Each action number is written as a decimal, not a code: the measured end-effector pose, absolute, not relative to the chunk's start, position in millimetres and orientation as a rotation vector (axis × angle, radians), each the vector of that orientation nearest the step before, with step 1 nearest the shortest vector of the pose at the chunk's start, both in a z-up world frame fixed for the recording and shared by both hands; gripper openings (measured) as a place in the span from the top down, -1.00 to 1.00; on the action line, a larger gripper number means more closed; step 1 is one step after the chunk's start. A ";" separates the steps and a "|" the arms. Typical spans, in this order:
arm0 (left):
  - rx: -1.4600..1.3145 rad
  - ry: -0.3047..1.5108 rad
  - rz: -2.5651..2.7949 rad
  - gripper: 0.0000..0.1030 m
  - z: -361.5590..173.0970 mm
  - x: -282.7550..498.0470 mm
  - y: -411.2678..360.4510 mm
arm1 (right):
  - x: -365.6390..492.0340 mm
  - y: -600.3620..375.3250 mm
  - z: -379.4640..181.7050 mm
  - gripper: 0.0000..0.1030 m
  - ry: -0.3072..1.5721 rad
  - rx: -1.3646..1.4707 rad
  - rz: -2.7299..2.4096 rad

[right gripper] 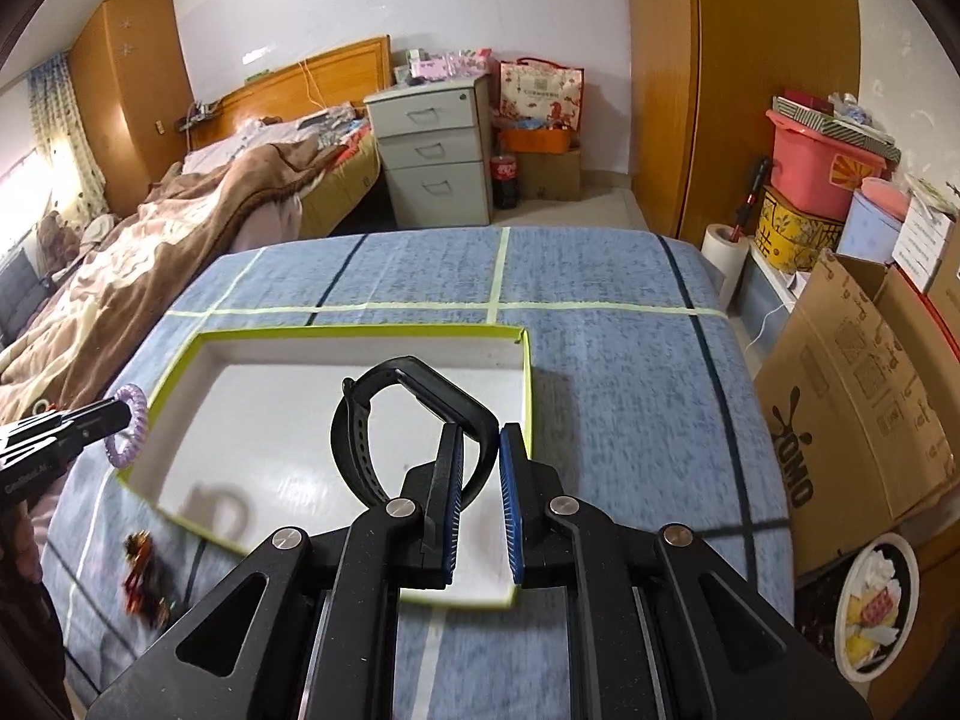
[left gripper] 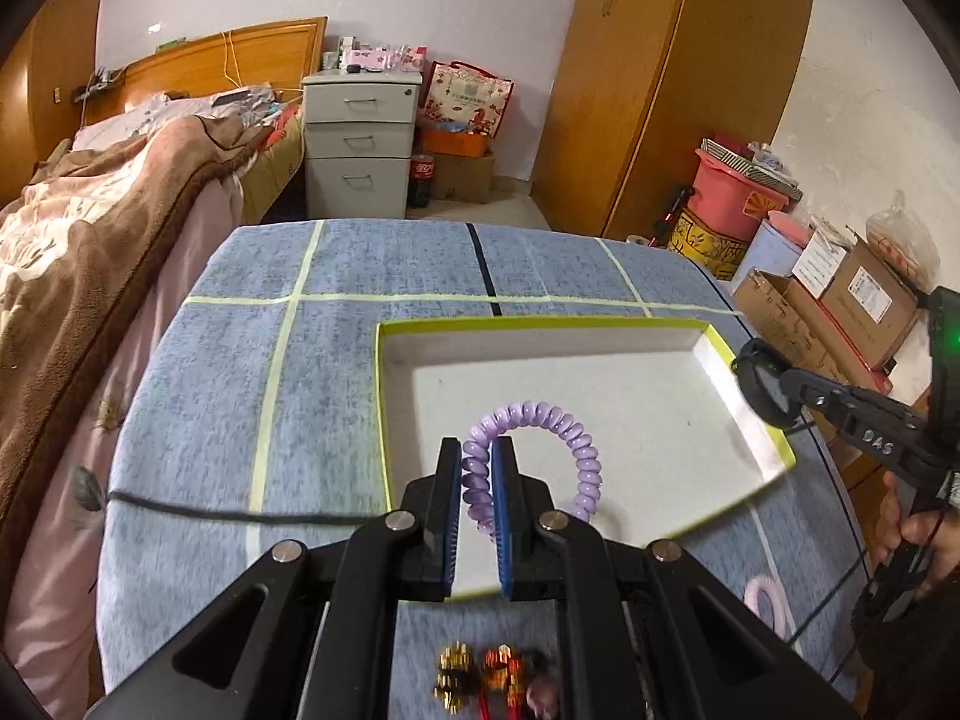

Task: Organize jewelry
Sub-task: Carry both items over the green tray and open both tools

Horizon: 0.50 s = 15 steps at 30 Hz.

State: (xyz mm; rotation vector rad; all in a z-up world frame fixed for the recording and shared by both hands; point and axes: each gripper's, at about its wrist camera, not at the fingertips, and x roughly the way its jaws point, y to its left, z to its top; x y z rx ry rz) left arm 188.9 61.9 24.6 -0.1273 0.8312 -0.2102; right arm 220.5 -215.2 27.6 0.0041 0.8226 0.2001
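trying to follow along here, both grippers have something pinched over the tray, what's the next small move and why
Probably lower both a little and release. The left gripper is shut on the purple coil bracelet and the right gripper on the black watch, both above the white tray, whose floor is bare. Beaded pieces lie on the cloth near the tray.

Your left gripper [left gripper: 477, 468] is pinching shut on the purple coil band [left gripper: 540, 420], pitched down. Your right gripper [right gripper: 480, 456] is clamping the black watch strap [right gripper: 384, 420], angled alike.
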 end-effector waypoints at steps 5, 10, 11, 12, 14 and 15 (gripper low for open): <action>-0.137 0.871 -0.205 0.80 14.1 212.5 62.0 | 241.3 -209.1 17.1 0.75 0.860 -0.012 0.191; -0.130 0.910 -0.199 0.80 3.1 229.3 57.1 | 253.9 -201.7 8.8 0.75 0.890 -0.031 0.187; -0.128 0.912 -0.204 0.80 1.5 230.8 55.9 | 254.9 -200.3 7.1 0.75 0.894 -0.039 0.187; -0.124 0.916 -0.206 0.80 -0.5 232.2 54.8 | 257.2 -198.2 5.8 0.75 0.901 -0.041 0.187; -0.123 0.933 -0.205 0.80 -4.8 236.2 53.4 | 259.4 -197.5 2.2 0.75 0.910 -0.042 0.186; -0.123 0.941 -0.202 0.80 -7.0 237.0 52.5 | 260.8 -197.0 1.3 0.75 0.914 -0.043 0.183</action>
